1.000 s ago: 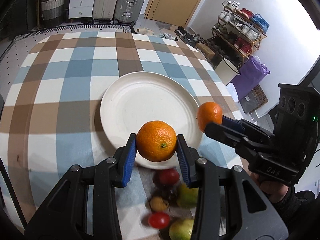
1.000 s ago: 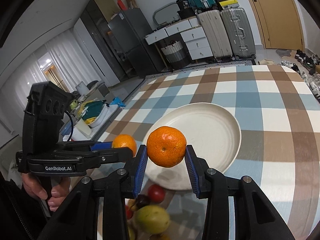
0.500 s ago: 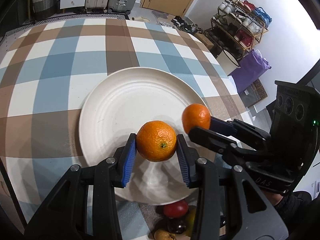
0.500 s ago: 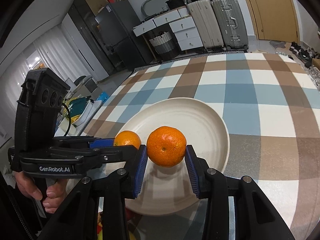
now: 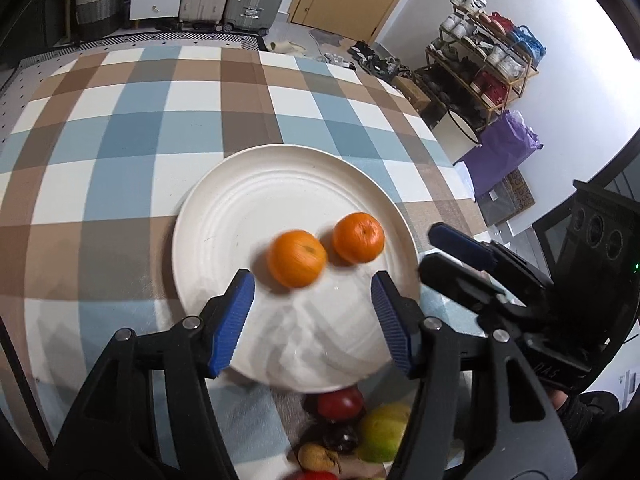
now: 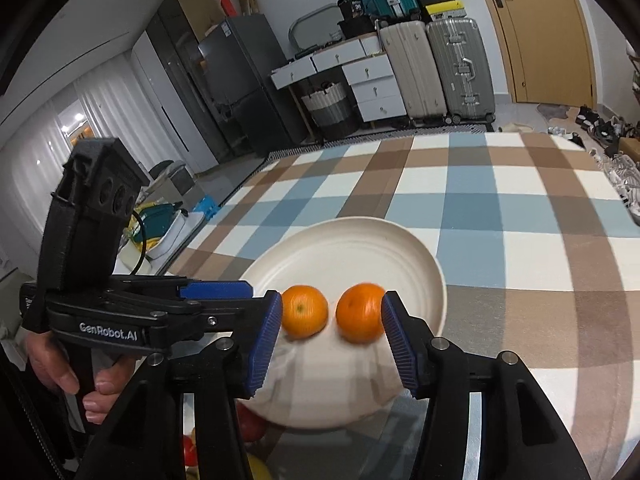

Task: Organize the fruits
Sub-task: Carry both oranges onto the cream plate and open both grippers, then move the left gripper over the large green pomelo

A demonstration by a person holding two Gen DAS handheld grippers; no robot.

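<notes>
Both hand-held grippers, left (image 5: 312, 312) and right (image 6: 328, 336), have just been opening and grip nothing; two blurred oranges (image 5: 297, 264) (image 5: 358, 237), seemingly loose, sit on the plate (image 5: 224, 208).

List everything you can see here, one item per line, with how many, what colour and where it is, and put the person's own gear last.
mandarins: two, orange, side by side on the plate, released, blurred
plate: one, white, mid-table
tablecloth: one, blue, brown and white check, covers the table
loose fruit: several, red, green, yellow-brown and dark pieces, on the cloth at the plate's near edge
suitcases: at least three, beige, silver and teal, by the far wall
shoe rack: one, gold frame, beside the door
left gripper: black, blue pads, jaws just opened, nothing between
right gripper: same, jaws just opened around the mandarins
hand: one, holds the left gripper's handle
</notes>
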